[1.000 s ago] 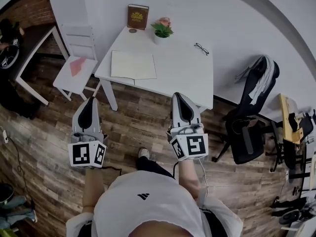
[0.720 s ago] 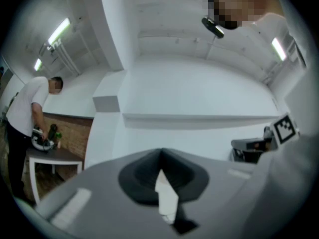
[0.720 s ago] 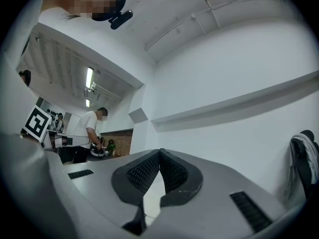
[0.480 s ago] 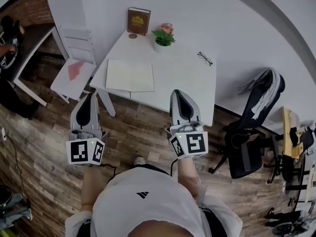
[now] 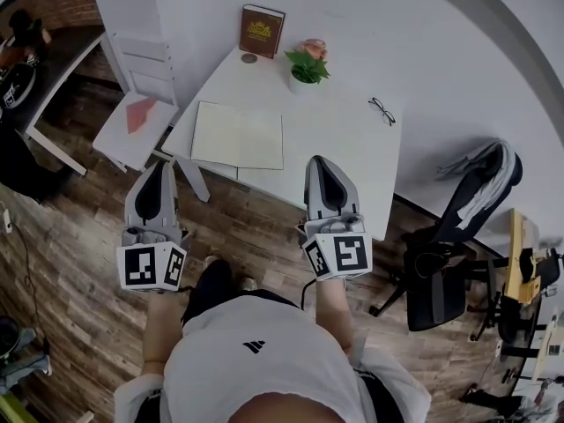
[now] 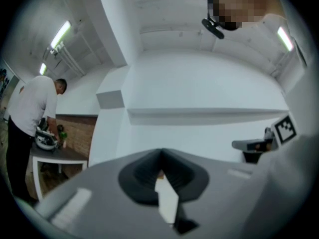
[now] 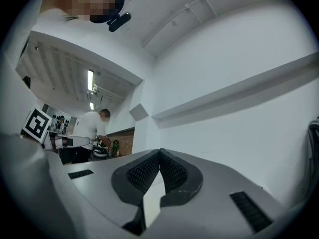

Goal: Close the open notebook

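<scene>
An open notebook (image 5: 238,136) with pale blank pages lies flat near the front left edge of a white table (image 5: 344,161). My left gripper (image 5: 159,169) hovers over the wooden floor just in front of the table's left corner, jaws shut and empty. My right gripper (image 5: 322,166) is at the table's front edge, right of the notebook, jaws shut and empty. In the left gripper view (image 6: 160,156) and the right gripper view (image 7: 159,156) the dark pads meet and point slightly upward at a white wall; the notebook is out of sight there.
A brown book (image 5: 262,31) stands at the table's back, with a potted plant (image 5: 306,67) and glasses (image 5: 382,111) nearby. A white chair (image 5: 132,117) stands left of the table, a black office chair (image 5: 441,276) to the right. Another person (image 6: 30,113) stands at a dark side table.
Both grippers and the person have moved forward toward the table; the table and notebook now sit closer and lower in the head view. The jaws stayed shut.
</scene>
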